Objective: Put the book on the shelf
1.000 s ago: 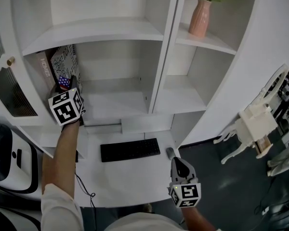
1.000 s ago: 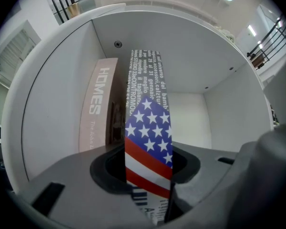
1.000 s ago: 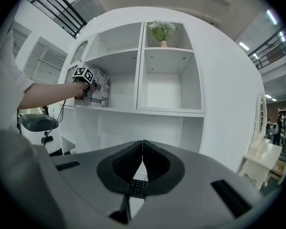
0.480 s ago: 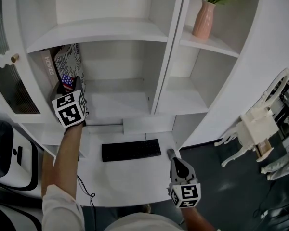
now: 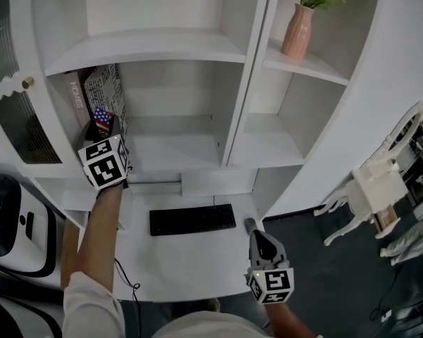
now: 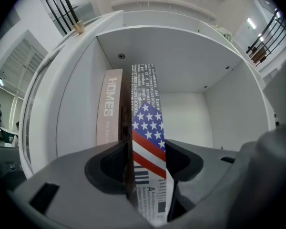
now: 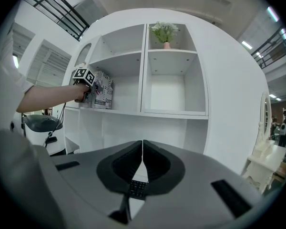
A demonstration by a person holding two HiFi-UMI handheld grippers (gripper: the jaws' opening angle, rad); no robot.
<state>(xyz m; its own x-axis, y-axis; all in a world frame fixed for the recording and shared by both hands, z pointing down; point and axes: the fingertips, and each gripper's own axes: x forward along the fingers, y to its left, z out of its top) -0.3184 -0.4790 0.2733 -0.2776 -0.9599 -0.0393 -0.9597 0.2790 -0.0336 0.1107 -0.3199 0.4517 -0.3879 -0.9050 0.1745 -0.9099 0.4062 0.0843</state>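
A book (image 5: 102, 94) with a stars-and-stripes spine (image 6: 148, 128) stands upright on the left shelf (image 5: 162, 153), against a pink book marked HOMES (image 5: 76, 97) (image 6: 112, 109). My left gripper (image 5: 107, 127) (image 6: 148, 166) points level at its spine. Its jaws have just been opening and stand open, the spine still between them. My right gripper (image 5: 257, 236) (image 7: 142, 149) hangs low over the desk's right end, shut and empty.
A black keyboard (image 5: 192, 219) (image 7: 138, 189) lies on the white desk (image 5: 190, 259) below the shelf. A pink vase (image 5: 298, 30) with a plant stands in the upper right compartment. A glass cabinet door (image 5: 14, 118) is at left and a white chair (image 5: 374, 182) at right.
The left gripper has edged slightly back from the standing book. The right gripper has not moved.
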